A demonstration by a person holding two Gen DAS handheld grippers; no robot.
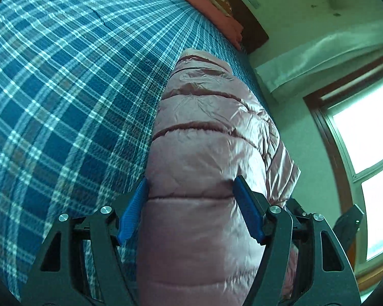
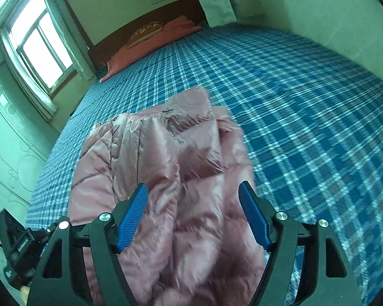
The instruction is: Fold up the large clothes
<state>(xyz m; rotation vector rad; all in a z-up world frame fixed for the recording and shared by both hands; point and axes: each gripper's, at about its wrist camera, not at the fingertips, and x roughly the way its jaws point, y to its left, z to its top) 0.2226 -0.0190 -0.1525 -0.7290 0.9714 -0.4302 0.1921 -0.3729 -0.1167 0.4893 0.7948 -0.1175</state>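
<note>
A pink quilted puffer jacket [image 1: 204,137] lies bunched on a bed with a blue plaid sheet [image 1: 63,89]. My left gripper [image 1: 190,186] is open, its blue pads either side of a puffy fold of the jacket, close against it. In the right wrist view the jacket [image 2: 166,158] lies in a crumpled heap near the bed's left edge. My right gripper [image 2: 194,191] is open above the heap, with the fabric between and below its fingers. The left gripper's body [image 2: 15,250] shows at the lower left of the right wrist view.
A red pillow [image 2: 145,48] lies at the dark wooden headboard [image 2: 150,20]. A window [image 2: 40,40] and a white wardrobe [image 2: 7,137] stand beside the bed. The plaid sheet [image 2: 306,117] stretches wide to the right of the jacket.
</note>
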